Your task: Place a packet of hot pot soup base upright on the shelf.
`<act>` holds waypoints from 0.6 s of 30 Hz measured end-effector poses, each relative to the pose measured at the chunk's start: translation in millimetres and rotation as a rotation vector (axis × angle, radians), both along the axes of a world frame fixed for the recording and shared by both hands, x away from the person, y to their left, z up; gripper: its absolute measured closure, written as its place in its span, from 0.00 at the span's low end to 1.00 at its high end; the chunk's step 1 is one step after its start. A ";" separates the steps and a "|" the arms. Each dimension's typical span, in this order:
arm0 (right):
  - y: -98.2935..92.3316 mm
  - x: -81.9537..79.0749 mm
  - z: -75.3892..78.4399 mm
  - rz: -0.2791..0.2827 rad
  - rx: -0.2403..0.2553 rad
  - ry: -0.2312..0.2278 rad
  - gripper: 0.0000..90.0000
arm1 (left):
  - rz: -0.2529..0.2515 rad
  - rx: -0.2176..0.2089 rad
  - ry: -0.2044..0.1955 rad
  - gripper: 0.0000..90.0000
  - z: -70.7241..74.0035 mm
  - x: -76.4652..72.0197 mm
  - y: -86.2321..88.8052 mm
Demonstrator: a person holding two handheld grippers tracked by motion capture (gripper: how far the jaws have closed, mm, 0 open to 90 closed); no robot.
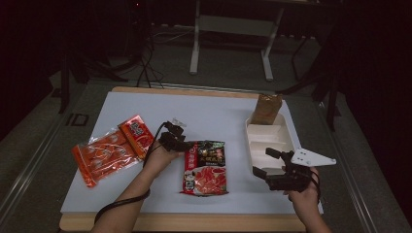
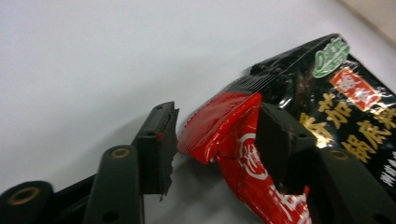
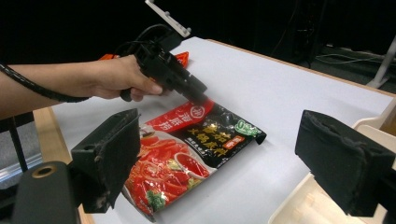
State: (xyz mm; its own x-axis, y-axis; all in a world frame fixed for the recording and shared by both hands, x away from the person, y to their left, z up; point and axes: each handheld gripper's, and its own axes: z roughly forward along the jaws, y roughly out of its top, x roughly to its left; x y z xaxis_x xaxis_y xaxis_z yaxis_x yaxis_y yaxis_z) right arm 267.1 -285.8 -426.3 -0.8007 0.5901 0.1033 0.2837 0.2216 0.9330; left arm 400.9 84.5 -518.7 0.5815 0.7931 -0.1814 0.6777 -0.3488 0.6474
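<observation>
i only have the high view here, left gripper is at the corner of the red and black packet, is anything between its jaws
Observer: Yes. In the left gripper view, the top corner of the red and black packet sits between the jaws of the left gripper, and that corner is lifted and creased.
Operator: are the pads pressing on it
Observer: One pad lies against the packet's face; the other stands just off its edge, so I can't call it a firm grip.
Operator: and the right one, holding anything
Observer: No. In the right gripper view, the right gripper has its jaws wide apart with nothing between them, beside the cream tray.
Operator: does the packet lie flat otherwise
Observer: Mostly; from the right gripper view its lower part rests on the white table.
</observation>
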 end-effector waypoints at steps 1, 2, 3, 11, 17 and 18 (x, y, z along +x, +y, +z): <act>0.1 0.0 0.0 0.002 0.000 0.000 0.15 | -0.005 0.024 -0.002 0.57 -1.8 0.9 -1.5; 0.0 -0.2 0.0 0.001 0.000 -0.003 0.16 | -0.011 0.018 0.002 0.57 -2.9 1.3 -2.2; -0.1 -0.4 0.0 0.002 0.001 -0.002 0.16 | -0.021 0.010 0.009 0.57 -3.8 2.0 -2.9; -0.8 0.0 -0.7 0.005 -0.001 0.002 0.16 | -0.071 0.076 0.080 0.73 -2.9 3.6 -13.7; 1.1 0.8 -2.0 0.012 -0.008 0.002 0.16 | -0.051 0.159 0.069 0.89 3.2 -1.0 -22.9; 1.4 0.6 -2.2 0.011 -0.012 -0.003 0.16 | -0.049 0.154 0.064 0.90 2.8 -1.7 -22.8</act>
